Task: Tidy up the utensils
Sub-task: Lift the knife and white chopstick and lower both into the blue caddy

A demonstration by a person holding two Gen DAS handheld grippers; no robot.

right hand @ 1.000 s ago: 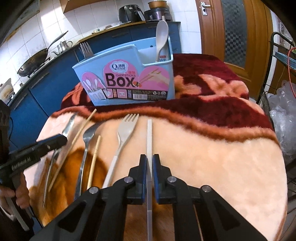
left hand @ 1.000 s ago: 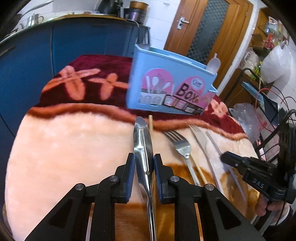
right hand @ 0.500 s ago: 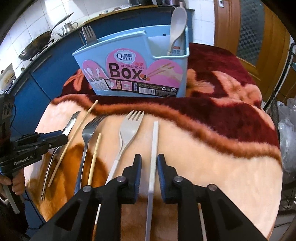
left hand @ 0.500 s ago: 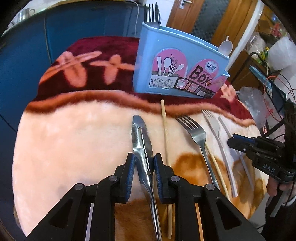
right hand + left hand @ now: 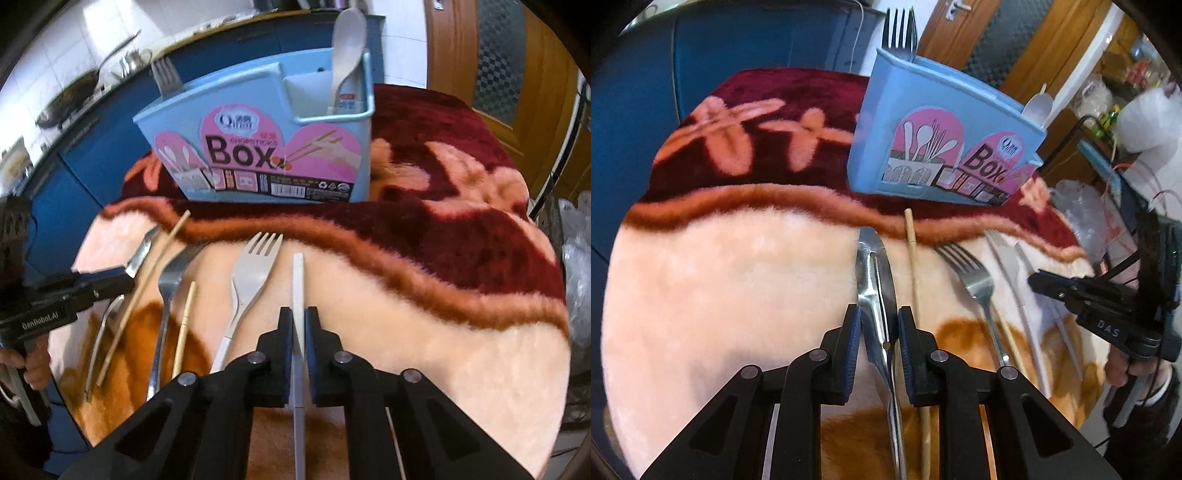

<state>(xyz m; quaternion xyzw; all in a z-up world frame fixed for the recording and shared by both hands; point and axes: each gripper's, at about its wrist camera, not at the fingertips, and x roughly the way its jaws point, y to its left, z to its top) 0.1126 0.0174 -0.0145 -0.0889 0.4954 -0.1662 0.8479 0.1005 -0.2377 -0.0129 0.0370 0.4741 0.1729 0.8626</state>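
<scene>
- A round table covered by a plush blanket (image 5: 461,332) in peach and dark red is shown, with a light blue utensil box (image 5: 258,162) standing upright toward its far side.
- Two items are already stowed in the box: a metal fork (image 5: 164,74), tines up, at the box's left end as seen from the right wrist, and a pale spoon (image 5: 343,48) in the small compartment at its right end.
- The left gripper (image 5: 880,328) is closed on steel tongs (image 5: 873,273); its blue pads press both flanks of the tongs, which lie along the blanket and point toward the box.
- The right gripper (image 5: 298,332) has just been closing, and its jaws are now clamped on a flat white chopstick (image 5: 298,280) that runs between them, tip toward the box.
- Neither held item can be judged as clearly lifted; both appear to sit at or near the blanket surface.
- Loose on the blanket between the two grippers are a wooden chopstick (image 5: 147,288), a second metal fork (image 5: 168,295), a shorter wooden stick (image 5: 184,321) and a pale plastic fork (image 5: 251,280).
- The task is judged to be at an early stage: two pieces are stowed, two are gripped, and four are untouched.
</scene>
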